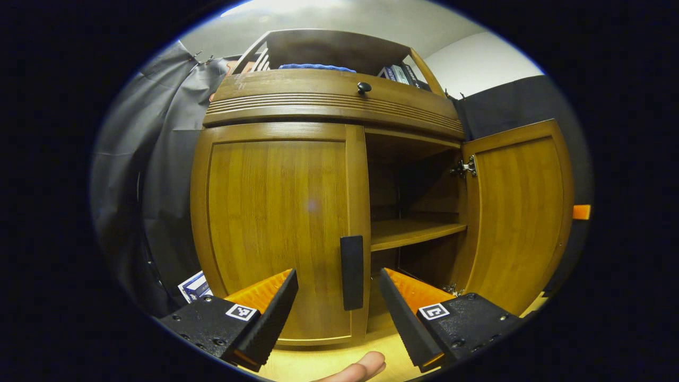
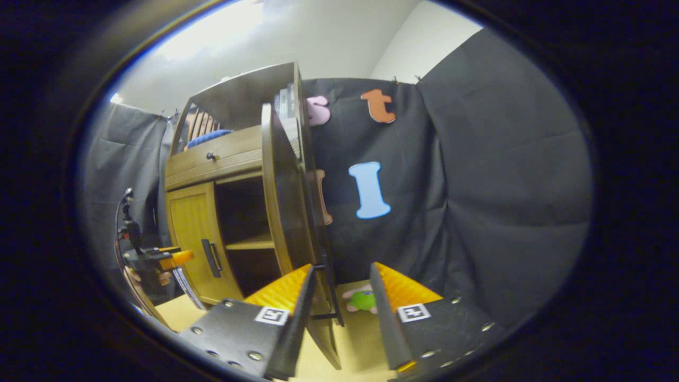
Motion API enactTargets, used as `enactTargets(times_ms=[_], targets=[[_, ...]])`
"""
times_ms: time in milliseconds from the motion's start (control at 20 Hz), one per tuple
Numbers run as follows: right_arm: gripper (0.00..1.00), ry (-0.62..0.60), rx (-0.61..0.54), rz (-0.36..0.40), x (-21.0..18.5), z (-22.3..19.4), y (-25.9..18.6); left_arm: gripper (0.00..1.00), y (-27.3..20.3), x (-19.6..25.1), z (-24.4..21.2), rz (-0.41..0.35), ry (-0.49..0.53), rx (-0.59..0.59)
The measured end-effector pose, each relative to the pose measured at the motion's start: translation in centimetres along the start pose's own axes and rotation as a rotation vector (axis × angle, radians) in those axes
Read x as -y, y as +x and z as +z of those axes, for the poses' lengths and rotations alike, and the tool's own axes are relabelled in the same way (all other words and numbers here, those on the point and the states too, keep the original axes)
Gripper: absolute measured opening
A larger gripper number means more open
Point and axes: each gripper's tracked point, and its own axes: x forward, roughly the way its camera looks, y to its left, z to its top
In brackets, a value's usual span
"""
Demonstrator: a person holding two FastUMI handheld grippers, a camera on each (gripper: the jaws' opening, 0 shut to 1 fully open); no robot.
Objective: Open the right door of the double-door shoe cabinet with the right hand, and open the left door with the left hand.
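Cabinet (image 1: 329, 101) dead ahead in the left gripper view, and it's half done: the right door (image 1: 517, 212) stands swung wide, shelf (image 1: 414, 231) bare inside, while the left door (image 1: 278, 228) sits flush and closed. The left hand-held gripper (image 1: 339, 302) hovers with its jaws spread wide, empty, lined up either side of the dark vertical handle (image 1: 351, 271) but short of it, not touching as far as I can judge. Over in the right gripper view, the right hand-held gripper (image 2: 339, 297) is open too, and the right door's edge (image 2: 286, 212) with its handle (image 2: 328, 289) runs down between the fingers; whether anything is touching there, I cannot tell. So we're on the second step, I'd say: next move calls for easing the left one forward, closing on that handle, then pulling in an arc leftward around the hinge.
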Motion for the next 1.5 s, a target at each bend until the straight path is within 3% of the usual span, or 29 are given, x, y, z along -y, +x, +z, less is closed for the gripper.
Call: enactTargets(times_ms=[150, 350, 550, 700, 850, 1200, 1450, 1500], targets=[[0.99, -0.005, 0.061, -0.039, -2.6, 1.6, -2.7, 0.92, 2.3, 0.8, -1.1, -0.016, 0.001, 0.003], [0.99, -0.044, 0.115, -0.031, -8.6, 1.1, -6.2, 0.92, 5.6, 1.5, -2.8, -0.019, -0.034, -0.002], [0.96, -0.05, 0.107, 0.061, -15.1, -0.7, -8.2, 0.92, 7.4, 1.1, -3.5, -0.016, -0.051, 0.023], [0.99, -0.083, 0.114, 0.075, -17.9, -1.7, -9.7, 0.63, 8.5, 1.6, -3.3, -0.053, -0.017, 0.042], [1.0, -0.141, 0.126, 0.019, -18.2, -1.8, -11.5, 0.33, 8.2, 1.5, -3.3, -0.048, -0.005, 0.039], [0.95, -0.113, 0.169, -0.069, -17.6, 1.0, -16.2, 0.32, 6.9, 1.8, -3.3, -0.077, 0.037, -0.001], [1.0, -0.116, 0.127, -0.119, -17.1, 2.9, -17.1, 0.33, 5.4, 2.0, -3.3, -0.097, 0.028, -0.039], [0.96, -0.115, 0.129, -0.116, -17.3, 3.2, -17.5, 0.32, 4.9, 2.0, -3.3, -0.1, 0.03, -0.045]])
